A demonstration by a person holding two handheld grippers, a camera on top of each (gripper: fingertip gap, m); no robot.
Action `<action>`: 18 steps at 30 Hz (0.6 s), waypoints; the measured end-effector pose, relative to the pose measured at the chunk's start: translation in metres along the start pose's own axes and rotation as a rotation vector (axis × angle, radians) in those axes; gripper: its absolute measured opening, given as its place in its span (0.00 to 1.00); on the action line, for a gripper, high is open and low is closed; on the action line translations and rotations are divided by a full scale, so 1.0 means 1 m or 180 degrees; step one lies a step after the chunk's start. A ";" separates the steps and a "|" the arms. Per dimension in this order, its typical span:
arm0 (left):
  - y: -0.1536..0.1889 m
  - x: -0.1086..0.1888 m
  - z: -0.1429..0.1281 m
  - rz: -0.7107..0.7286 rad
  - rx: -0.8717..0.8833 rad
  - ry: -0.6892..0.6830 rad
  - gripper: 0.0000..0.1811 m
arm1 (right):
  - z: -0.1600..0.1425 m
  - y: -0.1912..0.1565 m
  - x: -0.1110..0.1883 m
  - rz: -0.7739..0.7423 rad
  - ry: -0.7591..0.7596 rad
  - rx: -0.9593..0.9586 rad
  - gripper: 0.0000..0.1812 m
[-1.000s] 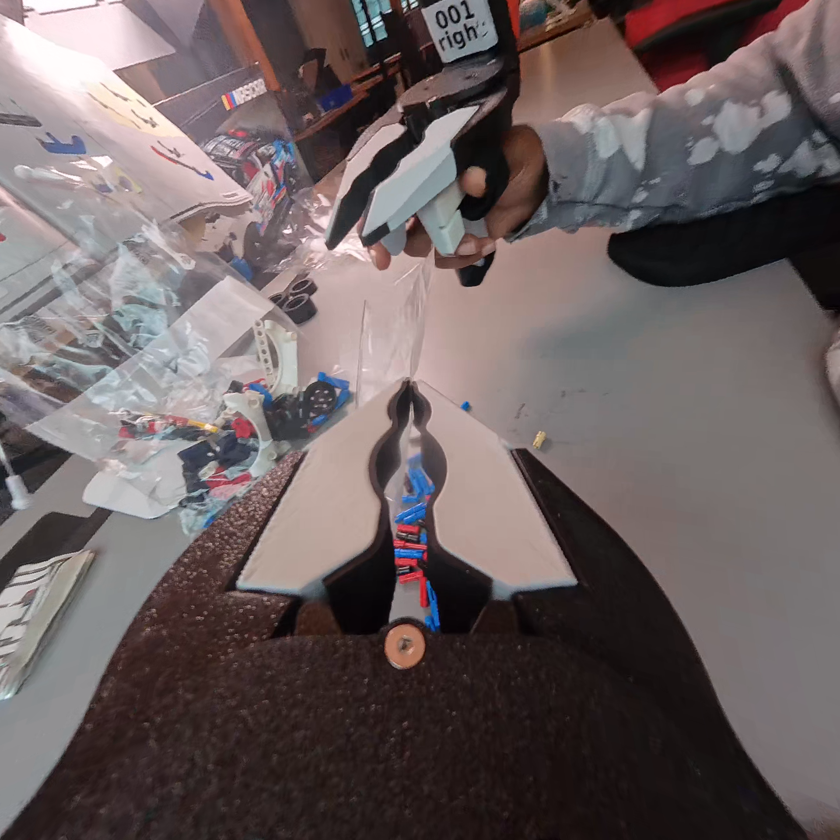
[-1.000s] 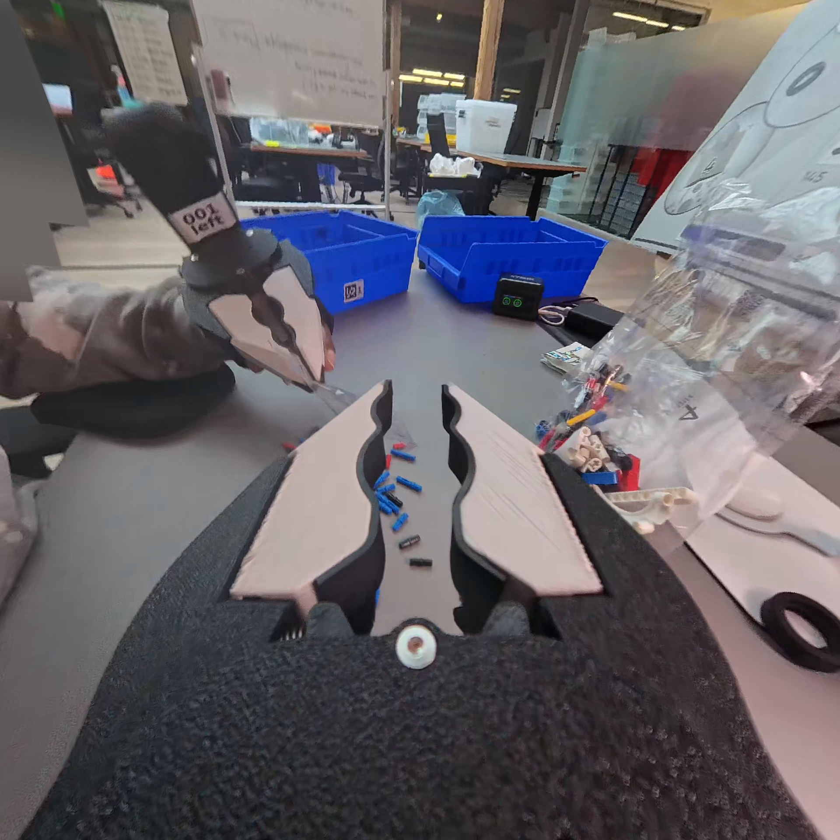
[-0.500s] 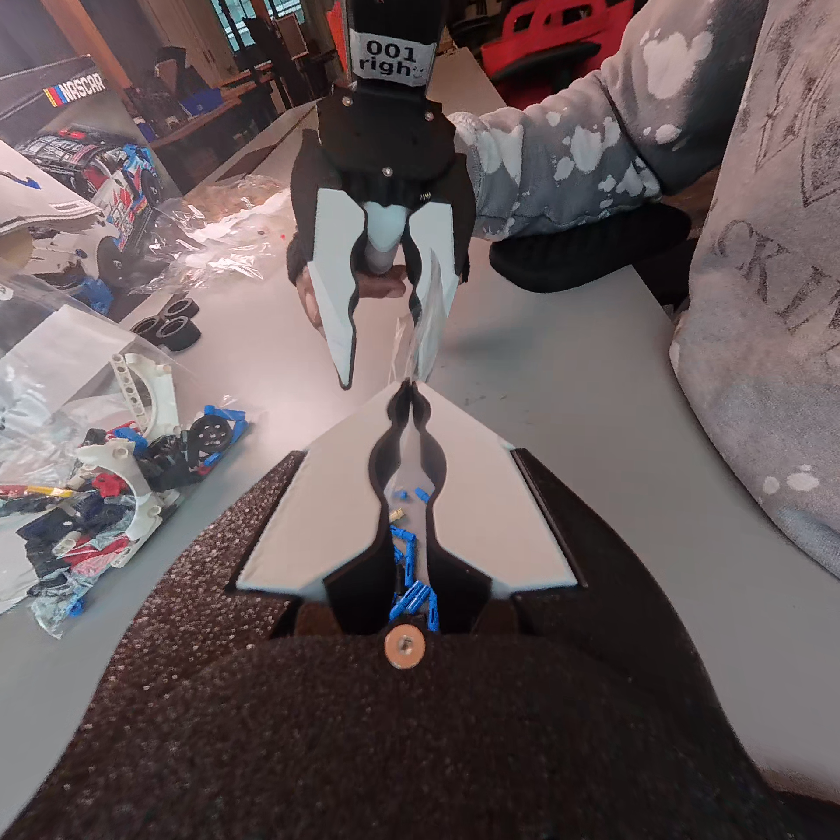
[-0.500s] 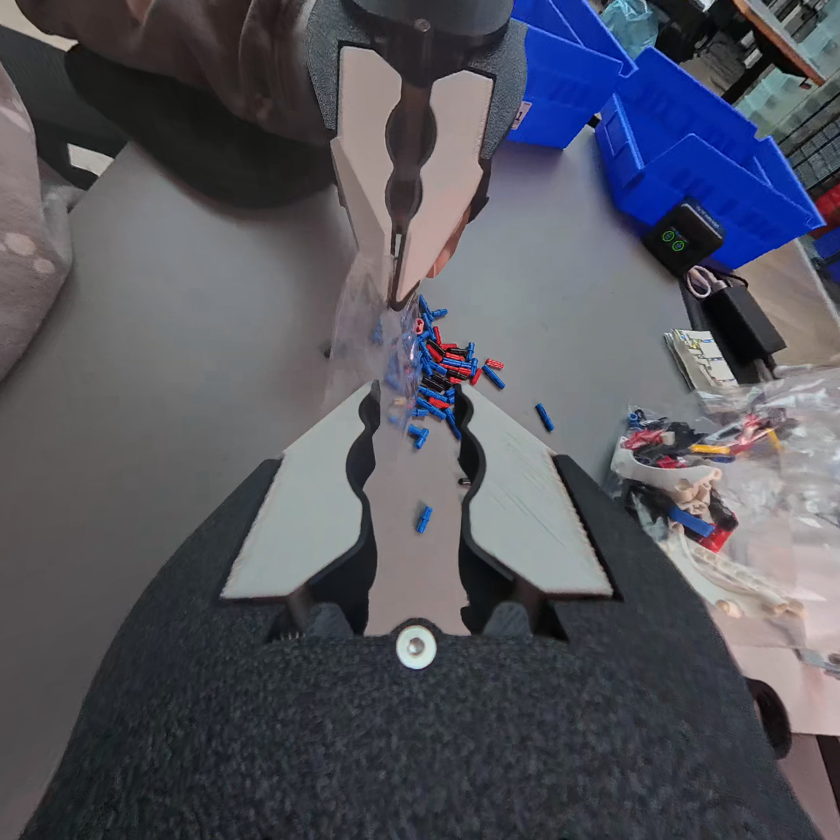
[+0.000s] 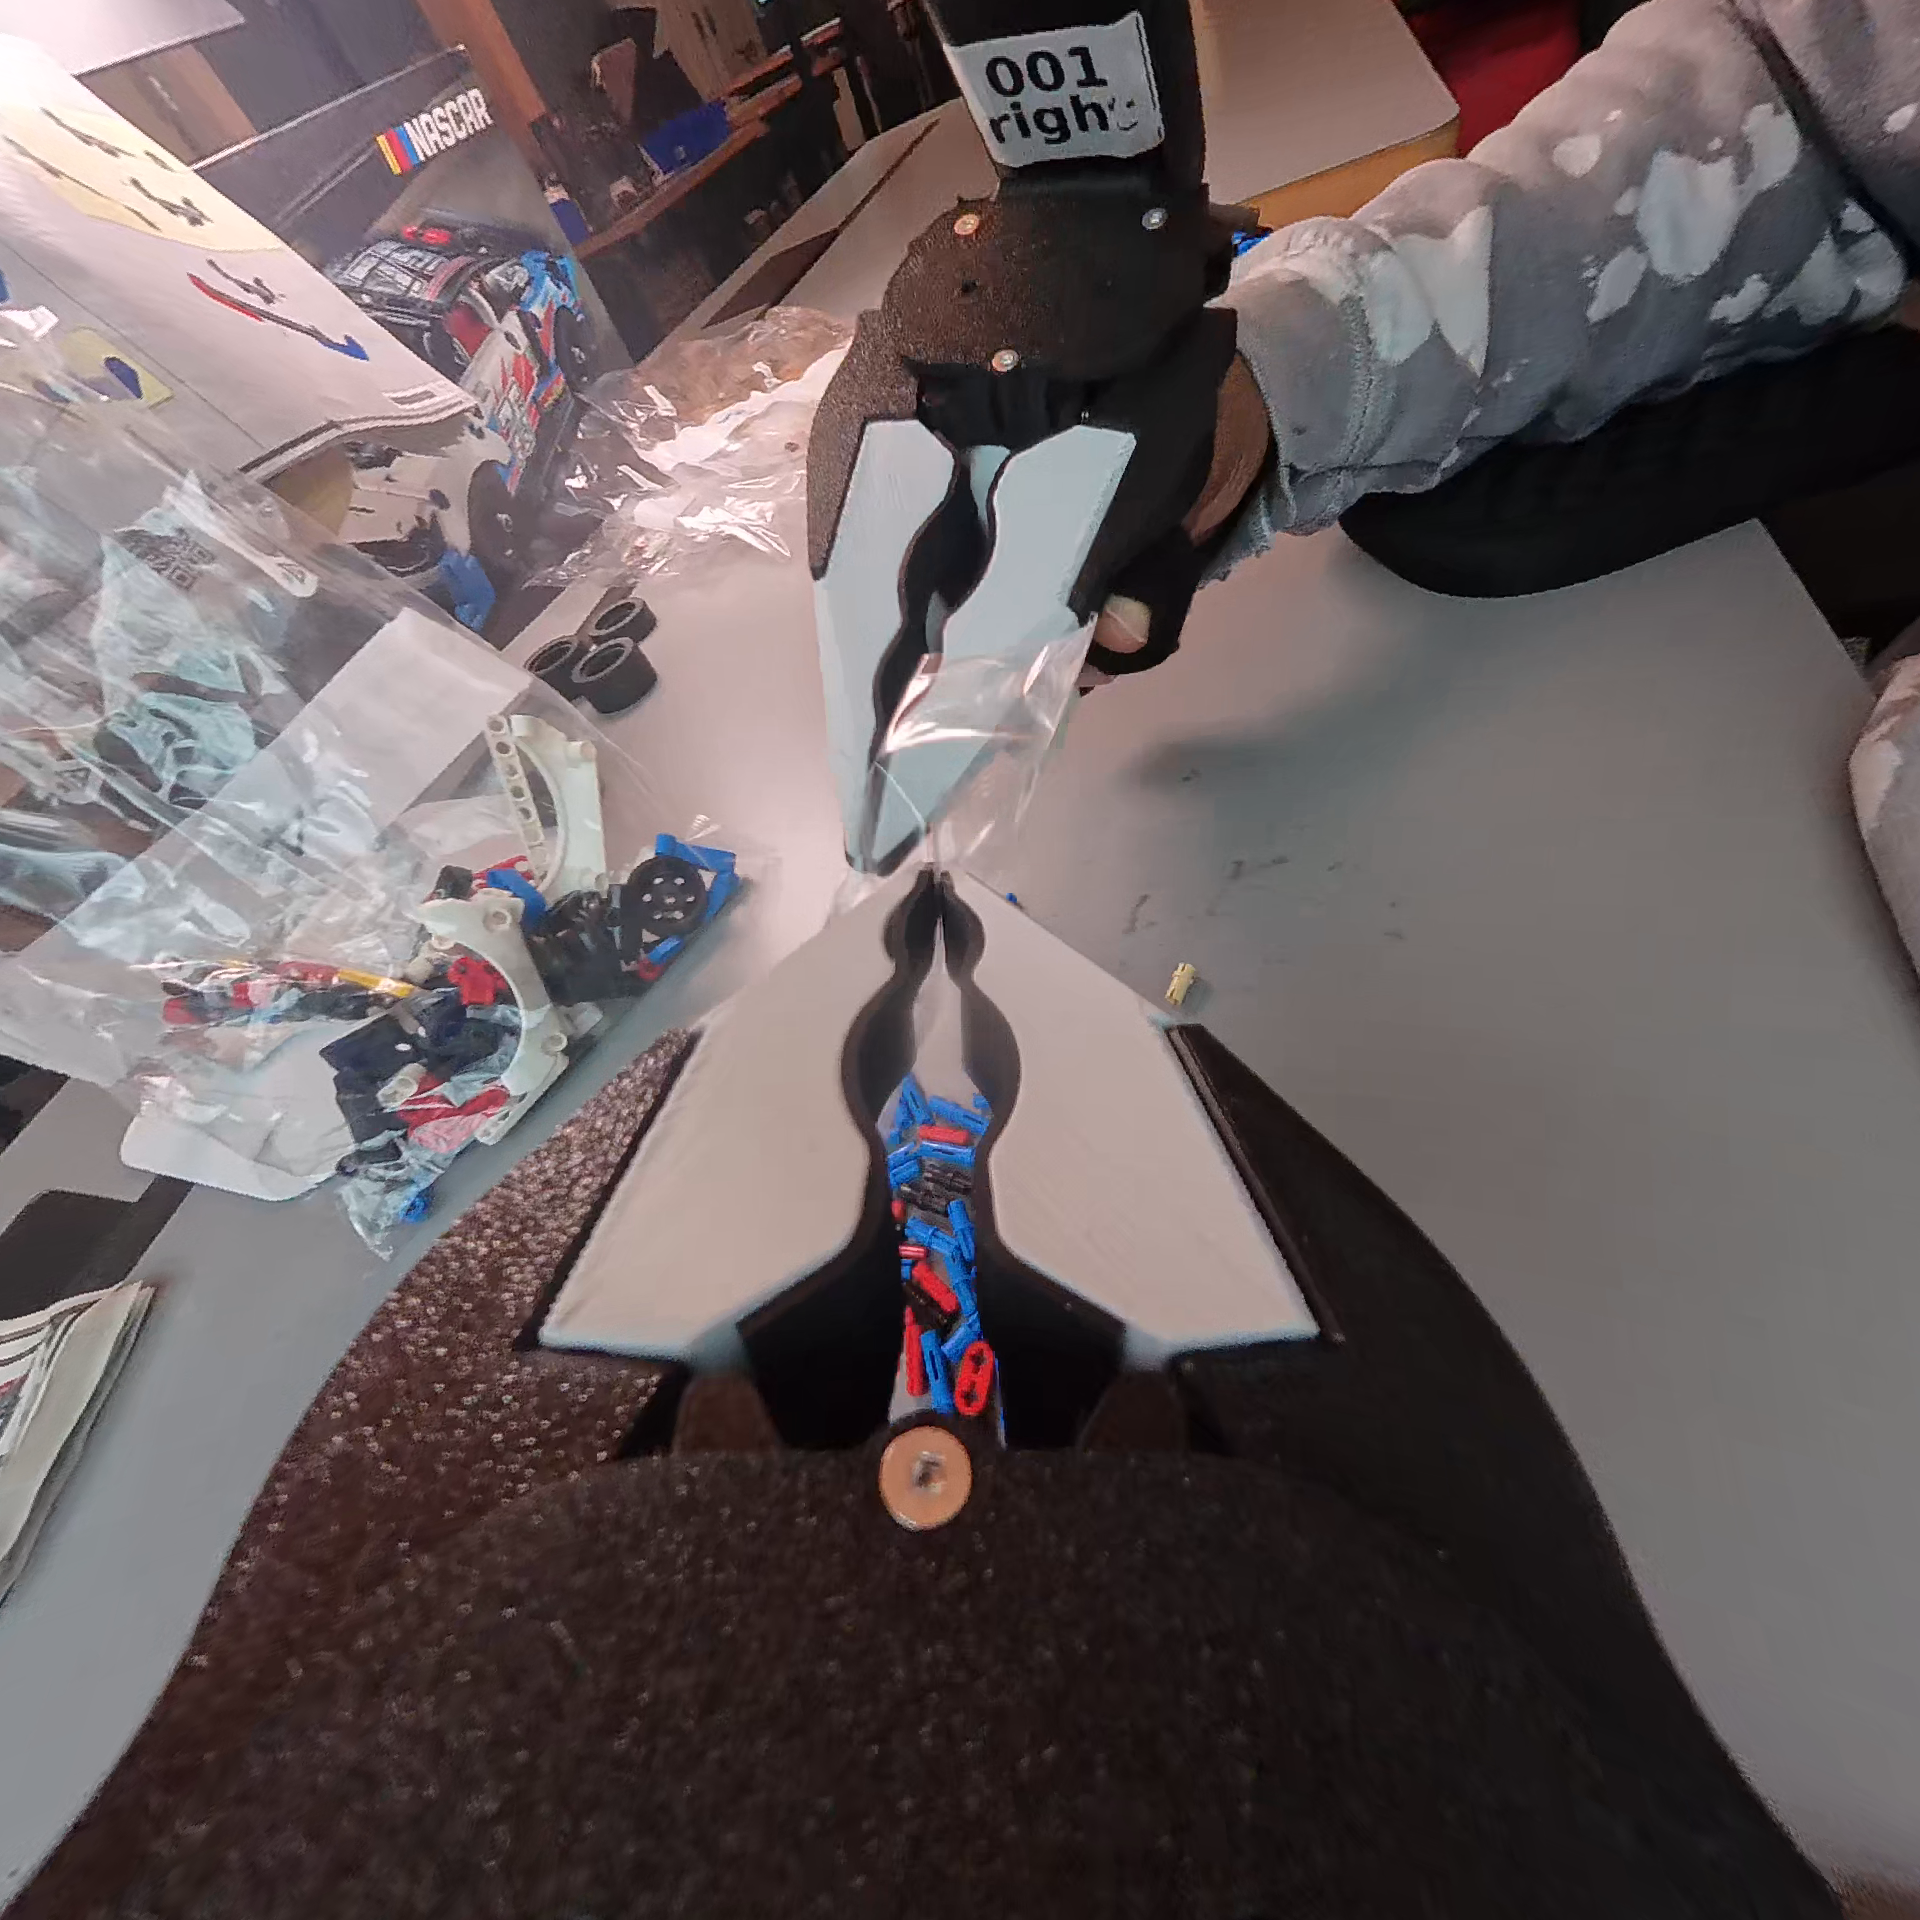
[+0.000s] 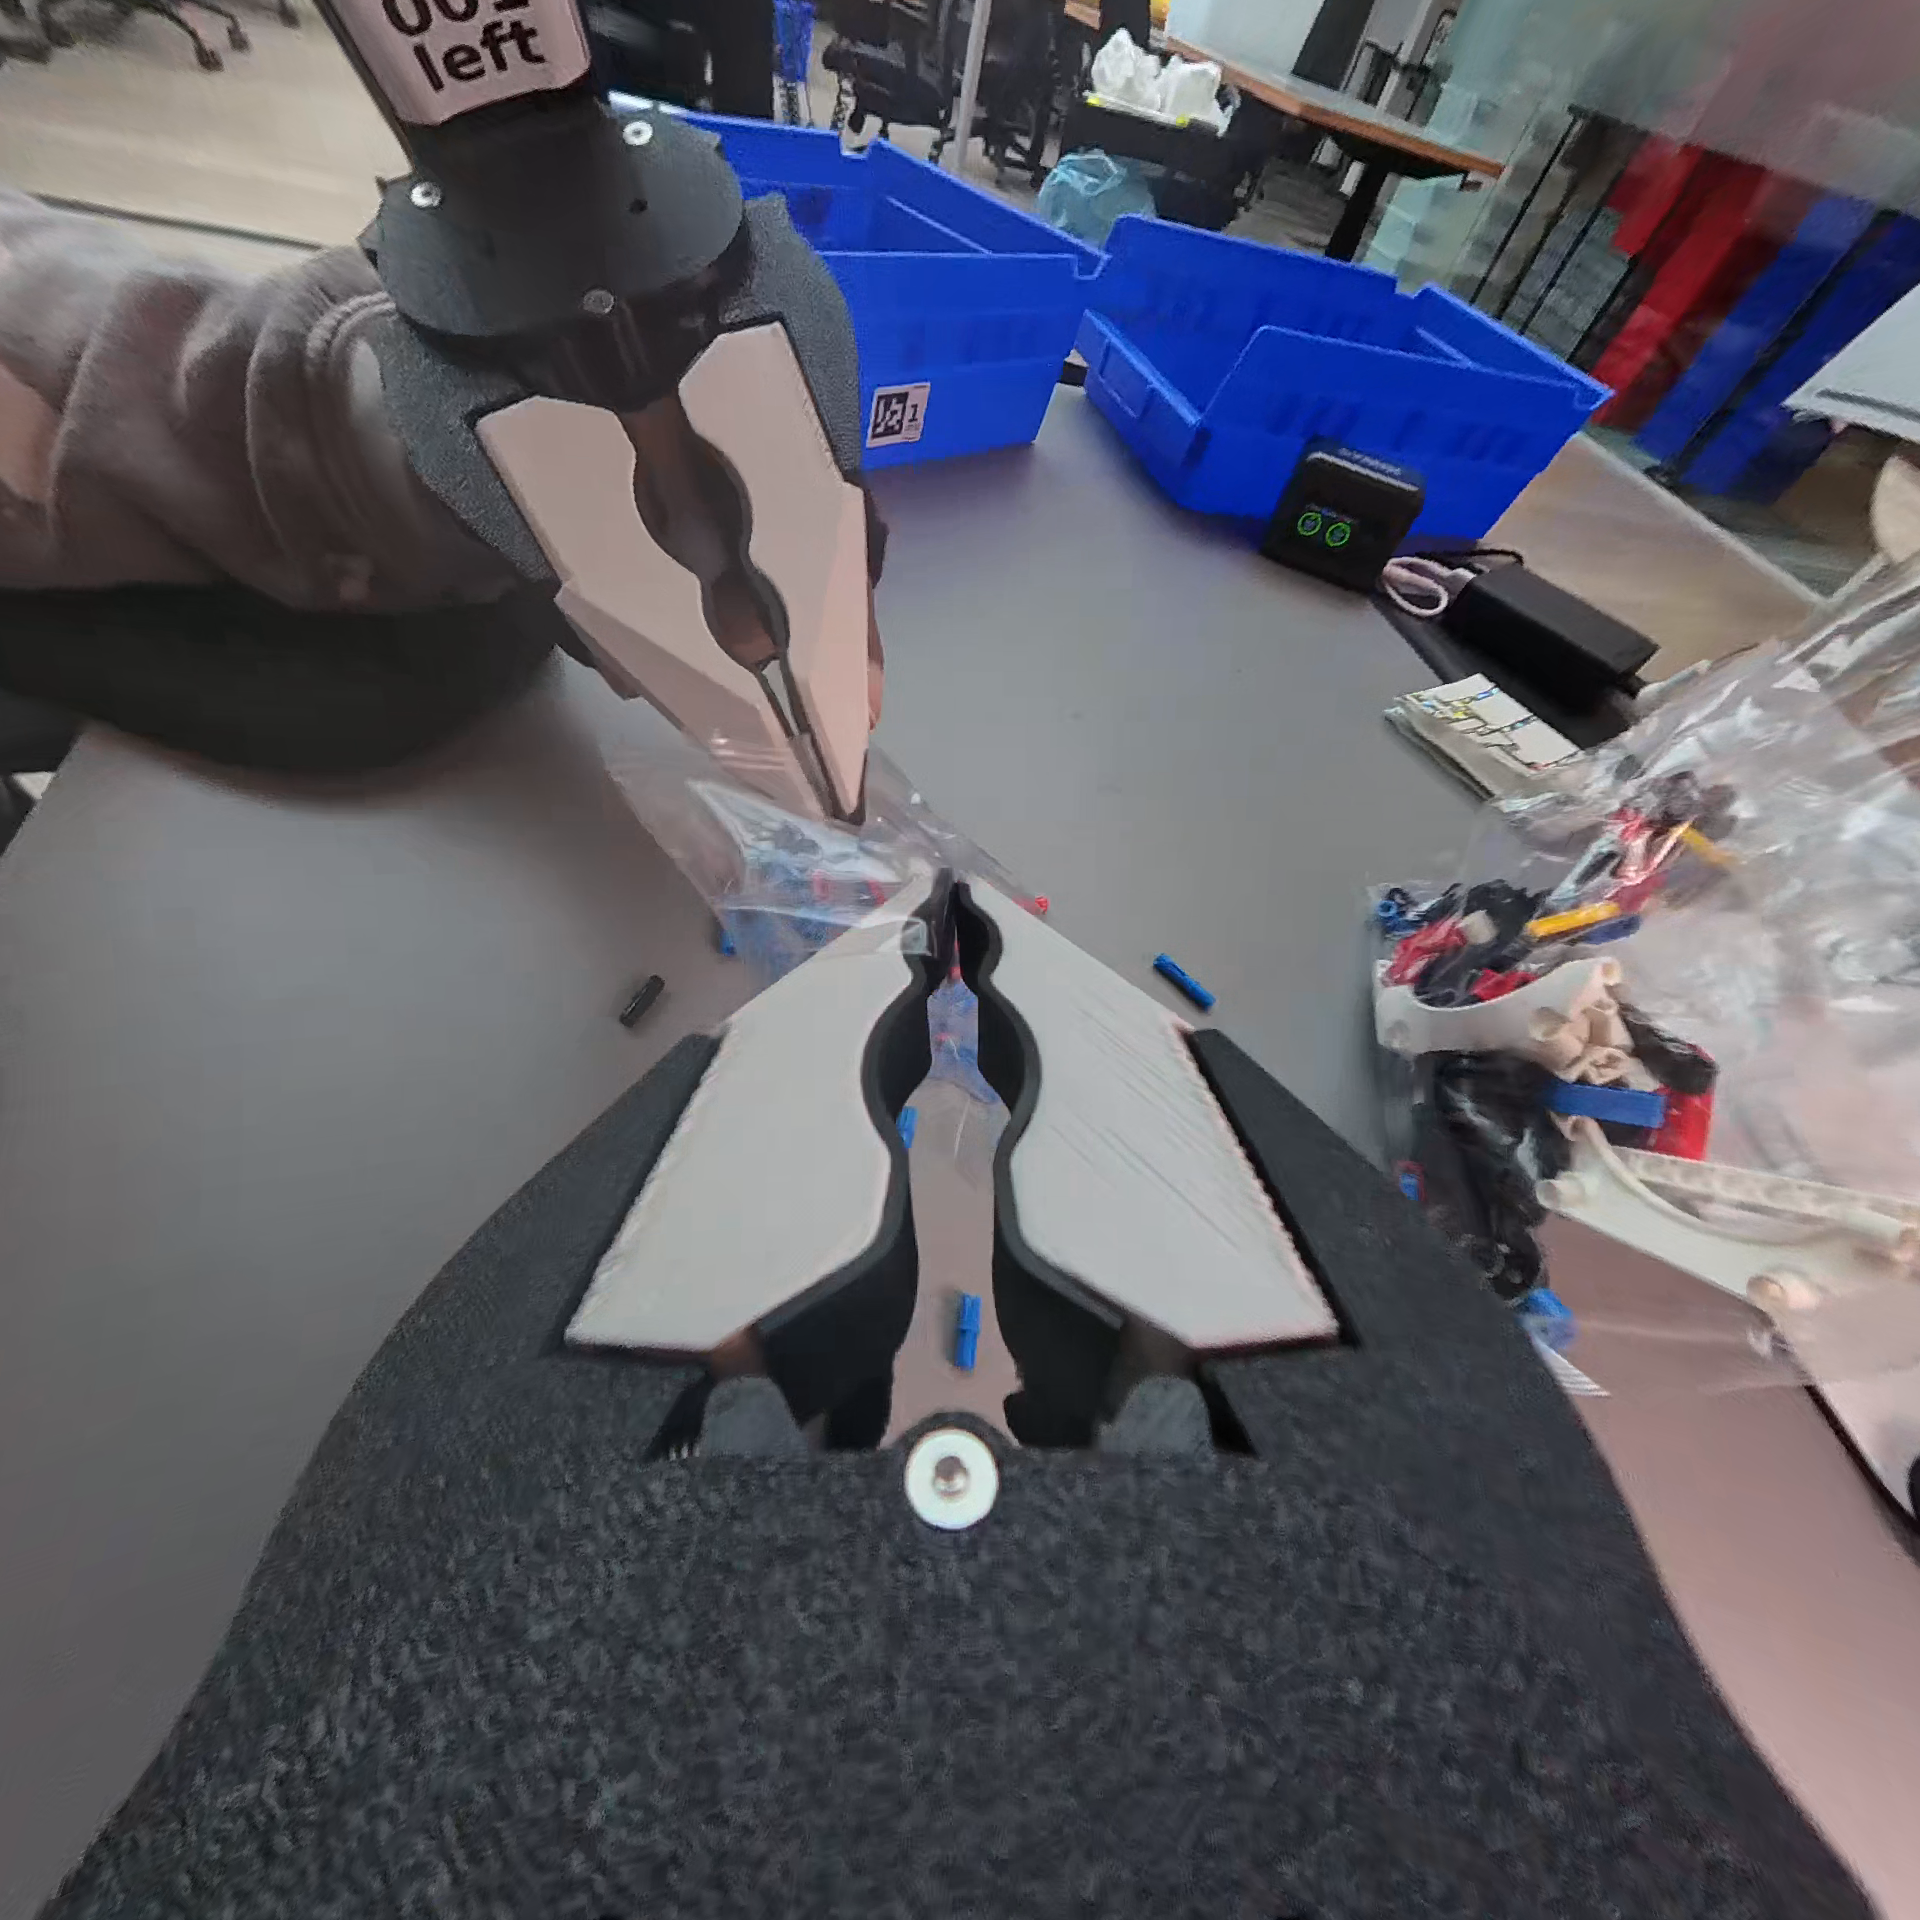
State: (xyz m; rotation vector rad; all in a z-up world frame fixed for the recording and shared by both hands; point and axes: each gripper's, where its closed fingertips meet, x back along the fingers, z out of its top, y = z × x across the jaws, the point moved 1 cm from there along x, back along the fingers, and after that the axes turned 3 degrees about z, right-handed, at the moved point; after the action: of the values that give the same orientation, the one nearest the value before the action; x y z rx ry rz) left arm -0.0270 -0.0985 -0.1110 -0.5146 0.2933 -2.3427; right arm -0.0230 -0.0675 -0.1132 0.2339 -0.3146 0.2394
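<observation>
A small clear plastic bag [image 5: 987, 696] hangs between both grippers above the grey table [image 5: 1455, 935]. My left gripper [image 5: 932, 883] is shut on one edge of it. My right gripper [image 6: 951, 902] is shut on the other edge, its tips almost touching the left gripper [image 6: 844, 808]. The right gripper also shows from the front in the left wrist view [image 5: 883, 857]. A pile of small blue, red and black pins [image 5: 935, 1247] lies on the table under the left gripper. The bag [image 6: 790, 862] sags over some pins. Loose pins [image 6: 1182, 980] lie around.
A large clear bag of toy building parts [image 5: 260, 810] lies to one side, also in the right wrist view [image 6: 1662, 935]. Black tyres [image 5: 603, 655], a booklet [image 5: 52, 1382], two blue bins [image 6: 1351, 395] and a black device [image 6: 1340, 514] stand farther off.
My right gripper was open and has closed on the small bag beside the left gripper's tips. The pins have spilled from the bag into a pile on the table.
</observation>
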 end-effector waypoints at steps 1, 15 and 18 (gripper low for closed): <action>-0.001 -0.001 -0.001 0.0036 -0.0022 -0.0024 0.00 | -0.003 -0.001 -0.001 -0.0011 -0.0074 0.0096 0.01; -0.003 -0.007 -0.005 0.0134 0.0075 -0.0124 0.00 | -0.018 -0.003 -0.004 -0.0185 -0.0491 0.0779 0.27; -0.012 -0.005 -0.010 0.0212 0.0217 -0.0177 0.00 | -0.021 -0.004 -0.002 -0.0093 -0.0529 0.0733 0.37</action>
State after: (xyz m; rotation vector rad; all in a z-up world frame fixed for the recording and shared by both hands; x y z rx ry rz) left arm -0.0355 -0.0855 -0.1176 -0.5279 0.2010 -2.2615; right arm -0.0183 -0.0662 -0.1341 0.4870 -0.4486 0.2277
